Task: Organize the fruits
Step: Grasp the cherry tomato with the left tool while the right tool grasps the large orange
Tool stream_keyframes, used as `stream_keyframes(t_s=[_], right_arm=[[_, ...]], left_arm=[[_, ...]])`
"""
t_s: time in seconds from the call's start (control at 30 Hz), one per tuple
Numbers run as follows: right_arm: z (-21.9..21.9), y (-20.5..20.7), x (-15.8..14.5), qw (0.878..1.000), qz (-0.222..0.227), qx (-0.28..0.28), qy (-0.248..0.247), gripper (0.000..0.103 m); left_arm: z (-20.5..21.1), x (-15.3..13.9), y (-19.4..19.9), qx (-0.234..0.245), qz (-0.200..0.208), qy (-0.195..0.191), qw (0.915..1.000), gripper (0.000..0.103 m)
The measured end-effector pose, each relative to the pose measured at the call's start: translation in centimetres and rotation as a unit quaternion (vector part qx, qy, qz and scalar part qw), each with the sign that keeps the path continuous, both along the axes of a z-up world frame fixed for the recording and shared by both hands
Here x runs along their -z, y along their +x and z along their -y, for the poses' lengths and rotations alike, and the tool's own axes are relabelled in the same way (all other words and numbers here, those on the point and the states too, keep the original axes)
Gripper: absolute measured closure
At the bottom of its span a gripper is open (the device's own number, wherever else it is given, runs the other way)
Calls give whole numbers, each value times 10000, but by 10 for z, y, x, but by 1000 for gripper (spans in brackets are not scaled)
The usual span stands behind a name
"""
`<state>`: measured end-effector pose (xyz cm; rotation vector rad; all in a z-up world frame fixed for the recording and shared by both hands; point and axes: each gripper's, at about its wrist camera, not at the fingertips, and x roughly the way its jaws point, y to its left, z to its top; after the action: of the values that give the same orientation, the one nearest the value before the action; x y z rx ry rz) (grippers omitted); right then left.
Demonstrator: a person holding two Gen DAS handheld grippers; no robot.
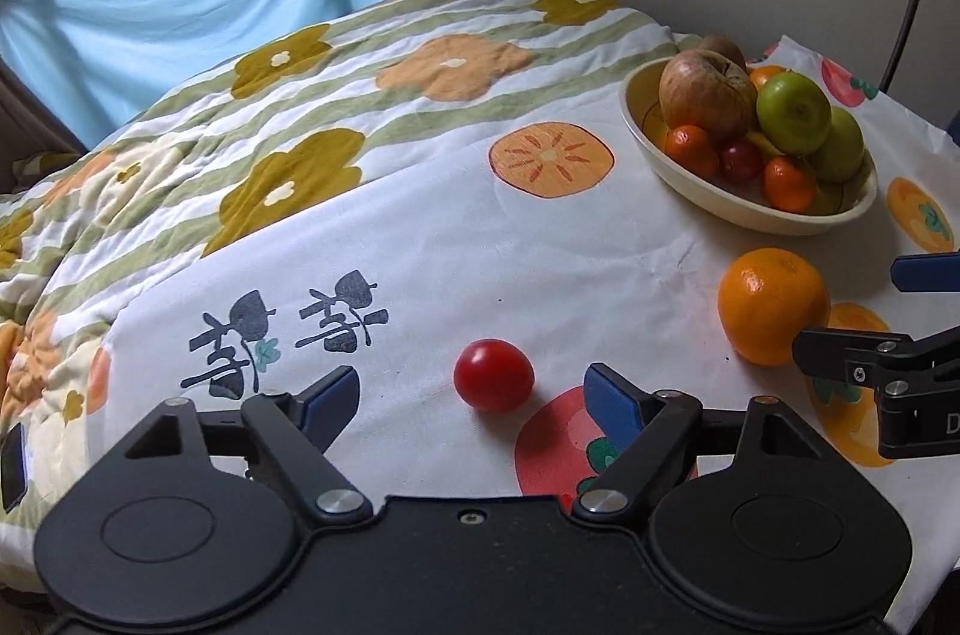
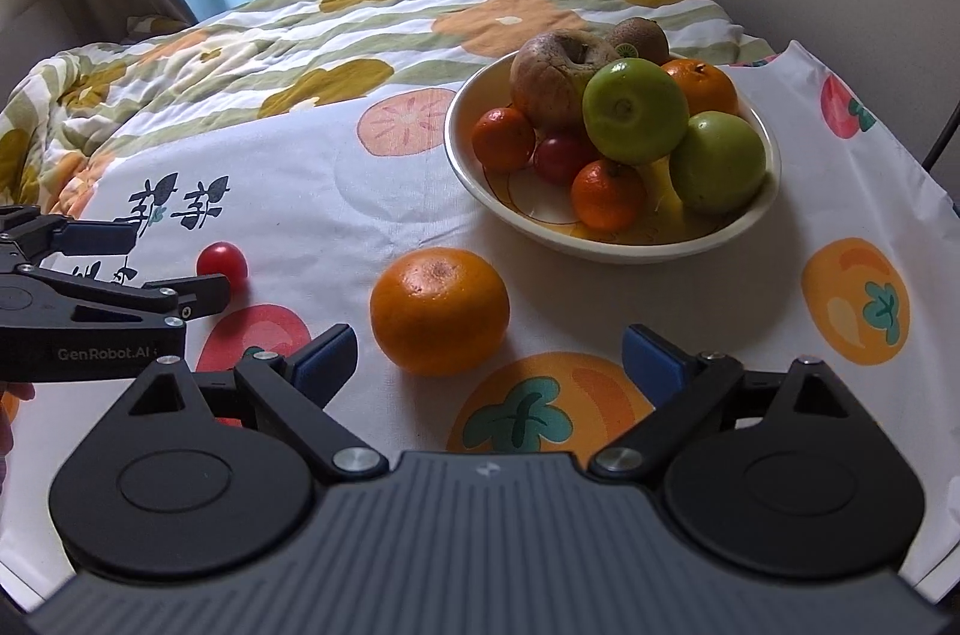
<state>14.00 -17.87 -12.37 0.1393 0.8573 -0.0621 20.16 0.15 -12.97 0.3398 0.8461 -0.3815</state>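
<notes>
Left tongs (image 1: 471, 398) spread wide around tomato (image 1: 493, 375), right tongs (image 2: 489, 356) spread before orange (image 2: 439, 309), neither touching

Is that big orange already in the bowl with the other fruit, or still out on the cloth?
Out. The big orange sits on the cloth in front of the bowl, apart from its rim, just ahead of the open right gripper.

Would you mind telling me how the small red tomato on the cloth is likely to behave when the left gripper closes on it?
The small red tomato looks round and glossy, so it may roll or slip sideways if the open left gripper nudges it off-centre. Its thin, shiny skin suggests it probably bruises or splits under a hard squeeze. The soft cloth may damp rolling a little.
</notes>
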Motion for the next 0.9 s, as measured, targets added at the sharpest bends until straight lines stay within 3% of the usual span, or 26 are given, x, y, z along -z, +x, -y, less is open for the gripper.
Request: stream_keyframes(t_s=[0.1, 0.4, 0.47, 0.5, 0.53, 0.9], right_arm=[[0, 2, 4, 9999, -20, 82, 134, 0], [-5, 10, 11, 9998, -78, 122, 148, 0], [-6, 12, 12, 9998, -68, 132, 132, 0], [-7, 12, 12, 9998, -57, 142, 126, 0], [-7, 13, 12, 9998, -50, 149, 120, 0], [-11, 20, 13, 10000, -29, 32, 18, 3]], left_arm=[[0, 9, 6, 139, -108, 3, 9998, 33], [-4, 20, 18, 245, -336, -130, 9991, 44], [-4, 21, 19, 281, -369, -161, 9988, 54], [-5, 21, 20, 323, -384, -224, 9985, 64], [-5, 21, 20, 346, -385, -255, 9983, 65], [-9, 20, 6, 338, -362, -134, 9987, 65]])
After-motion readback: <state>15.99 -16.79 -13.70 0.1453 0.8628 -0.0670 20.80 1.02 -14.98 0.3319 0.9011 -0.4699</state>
